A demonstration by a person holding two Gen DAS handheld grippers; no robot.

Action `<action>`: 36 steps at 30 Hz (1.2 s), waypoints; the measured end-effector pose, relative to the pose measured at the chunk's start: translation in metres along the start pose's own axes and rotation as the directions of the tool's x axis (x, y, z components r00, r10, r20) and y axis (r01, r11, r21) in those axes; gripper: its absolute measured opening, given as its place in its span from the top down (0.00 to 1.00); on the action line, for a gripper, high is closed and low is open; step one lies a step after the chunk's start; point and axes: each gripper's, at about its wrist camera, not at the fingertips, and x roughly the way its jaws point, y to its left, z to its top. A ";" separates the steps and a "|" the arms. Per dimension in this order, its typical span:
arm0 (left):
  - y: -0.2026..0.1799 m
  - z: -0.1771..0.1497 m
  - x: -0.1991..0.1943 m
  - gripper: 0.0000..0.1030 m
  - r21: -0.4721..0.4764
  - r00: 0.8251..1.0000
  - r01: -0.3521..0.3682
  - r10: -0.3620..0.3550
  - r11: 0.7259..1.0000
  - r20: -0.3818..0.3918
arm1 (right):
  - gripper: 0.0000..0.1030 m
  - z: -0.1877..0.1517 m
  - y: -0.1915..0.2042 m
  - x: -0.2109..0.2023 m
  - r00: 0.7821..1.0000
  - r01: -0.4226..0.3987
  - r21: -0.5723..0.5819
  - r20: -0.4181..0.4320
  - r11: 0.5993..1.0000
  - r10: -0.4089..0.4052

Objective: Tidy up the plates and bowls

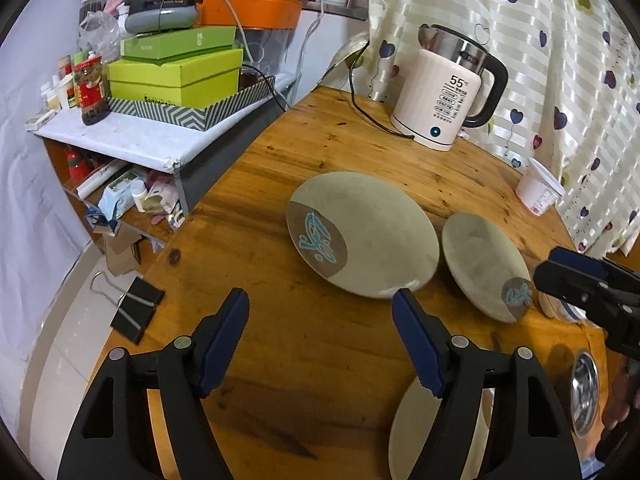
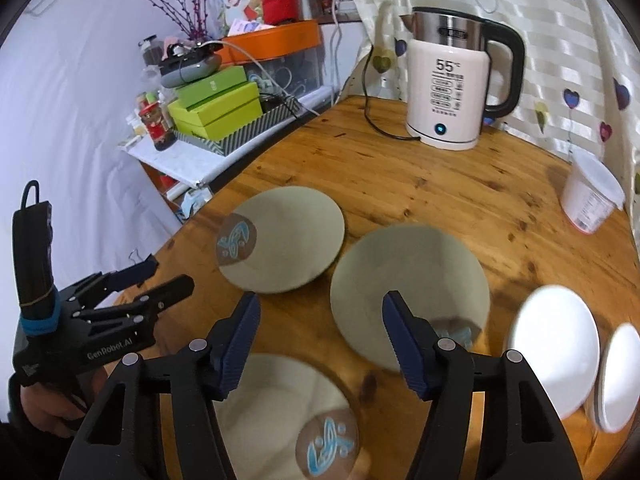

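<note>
Three grey-green plates with blue-patterned brown patches lie on the round wooden table (image 2: pixel 420 184). The far plate (image 1: pixel 360 236) (image 2: pixel 282 238) sits mid-table. A second plate (image 1: pixel 486 266) (image 2: pixel 408 288) lies to its right. A third plate (image 2: pixel 280 408) (image 1: pixel 408 432) lies nearest, under both grippers. My left gripper (image 1: pixel 320 304) is open and empty, just short of the far plate; it also shows in the right wrist view (image 2: pixel 160 276). My right gripper (image 2: pixel 320 308) is open and empty above the second and third plates. Two white bowls (image 2: pixel 556 348) (image 2: pixel 620 376) sit at the right.
A white electric kettle (image 1: pixel 440 92) (image 2: pixel 448 92) with a cord stands at the table's back. A white tub (image 1: pixel 538 190) (image 2: pixel 592 196) sits by the curtain. A small steel dish (image 1: pixel 584 388) lies front right. Binder clips (image 1: pixel 136 312) sit at the left edge. A cluttered shelf (image 1: pixel 132 136) stands left.
</note>
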 end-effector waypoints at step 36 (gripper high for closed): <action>0.028 0.032 0.075 0.65 -0.109 0.994 0.067 -0.076 0.992 -0.084 | 0.76 0.065 -0.022 0.149 0.978 -0.059 0.028 -0.201 0.998 0.064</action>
